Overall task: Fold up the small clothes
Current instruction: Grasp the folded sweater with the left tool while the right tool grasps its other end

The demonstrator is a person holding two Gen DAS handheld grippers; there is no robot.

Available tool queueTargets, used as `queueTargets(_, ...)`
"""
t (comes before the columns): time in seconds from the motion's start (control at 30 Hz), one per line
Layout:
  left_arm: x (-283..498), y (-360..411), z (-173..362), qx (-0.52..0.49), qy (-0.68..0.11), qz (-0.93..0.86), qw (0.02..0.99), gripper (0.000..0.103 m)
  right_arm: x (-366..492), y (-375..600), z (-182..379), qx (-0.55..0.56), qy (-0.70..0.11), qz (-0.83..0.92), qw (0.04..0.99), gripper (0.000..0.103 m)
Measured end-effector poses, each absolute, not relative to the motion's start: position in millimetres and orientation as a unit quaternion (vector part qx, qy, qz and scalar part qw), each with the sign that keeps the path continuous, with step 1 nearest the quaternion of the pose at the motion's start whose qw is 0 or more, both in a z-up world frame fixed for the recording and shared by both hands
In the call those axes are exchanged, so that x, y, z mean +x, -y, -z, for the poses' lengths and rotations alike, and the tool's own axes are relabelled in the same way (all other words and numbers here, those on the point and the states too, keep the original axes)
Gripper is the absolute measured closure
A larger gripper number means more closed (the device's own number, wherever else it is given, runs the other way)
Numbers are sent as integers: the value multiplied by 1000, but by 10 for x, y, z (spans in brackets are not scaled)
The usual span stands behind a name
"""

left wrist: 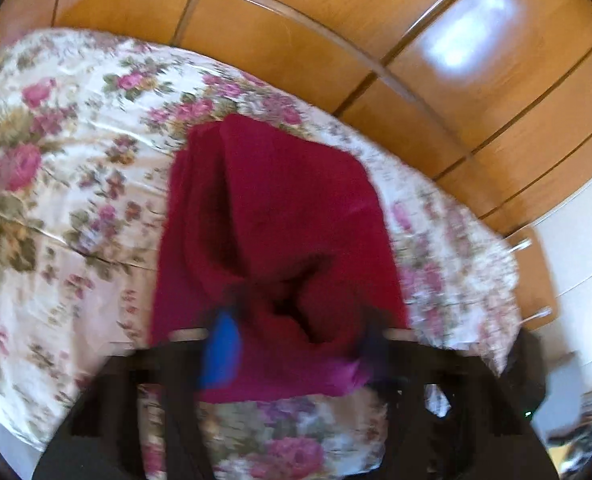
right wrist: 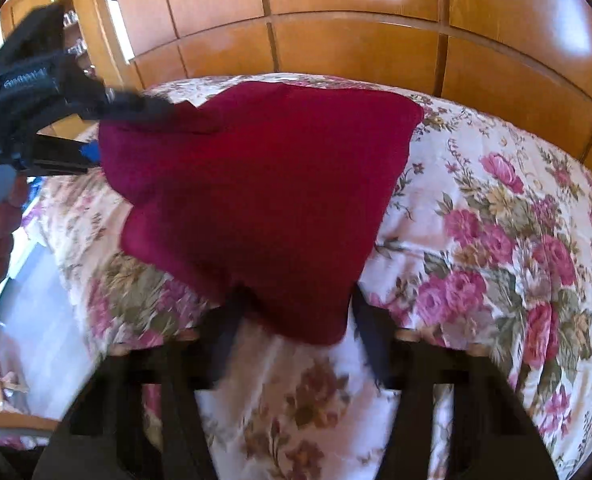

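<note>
So, starting at the jaws: the left gripper [left wrist: 296,332] has its two fingers pressed onto a bunched corner of the dark red knit cloth [left wrist: 271,208], with the fabric puckered right between them. One of those fingers carries a blue pad [left wrist: 221,350]. The right gripper [right wrist: 291,320] looks the same, pinching the near corner of that cloth [right wrist: 263,200] between its dark fingers, though motion blur makes the exact contact fuzzy.

The cloth runs forward and away from both sets of jaws. It's lifted at the near end and stretched between the two grips. The far edge seems to rest or hover low over the white quilted bedspread printed with pink roses [right wrist: 496,240]; I can't tell if it touches. In the right wrist view the left gripper [right wrist: 151,106] comes in from the left side, holding the cloth's other corner, so the held edge runs left to right between the hands. Neither hand is really nearer; each owns a corner.

Count: one cloth, one bedspread, two grippers. Behind the bed sits a glossy orange-brown wooden panelled wardrobe [left wrist: 336,40].

My guess is the next move carries the held edge forward over the far edge.
</note>
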State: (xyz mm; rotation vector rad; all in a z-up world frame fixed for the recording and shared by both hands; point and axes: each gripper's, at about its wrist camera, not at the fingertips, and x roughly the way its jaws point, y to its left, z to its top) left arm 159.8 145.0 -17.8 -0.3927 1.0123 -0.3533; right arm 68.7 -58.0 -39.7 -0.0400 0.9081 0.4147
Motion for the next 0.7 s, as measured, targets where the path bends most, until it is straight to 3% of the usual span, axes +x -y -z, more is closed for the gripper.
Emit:
queueTargets(0.07,1530,-1560,183,-188,-462,157,853,88,647,627,363,-8,-425,-202,882,82)
queueTargets(0.13,1444,-1674,236,-178,-454,141,861,95,585,646,351,-13,-423,-209,882,84)
queueTargets(0.3,1288,-1851,830,-203,-486,112,842,95,608,537,606,-27,-445,-214,869,84)
queueTargets(0.4,1242,-1897,754,-221,-467,111,849,88,607,551,580,-29,-446,-214,868,82)
queueTargets(0.5,1218,-1915,584,-204,-453,105,861,73,589,615,543,-34,-451,-219,865,71)
queueTargets(0.57,1199,-1902,474,-196,-443,104,869,59,526,688,498,-35,-449,-223,865,46)
queueTargets(0.6,1198,-1905,423,-196,-438,104,871,50,494,737,456,-34,-444,-223,867,42)
queueTargets(0.7,1261,-1888,322,-197,-426,104,877,49,472,862,340,-33,-438,-212,873,35)
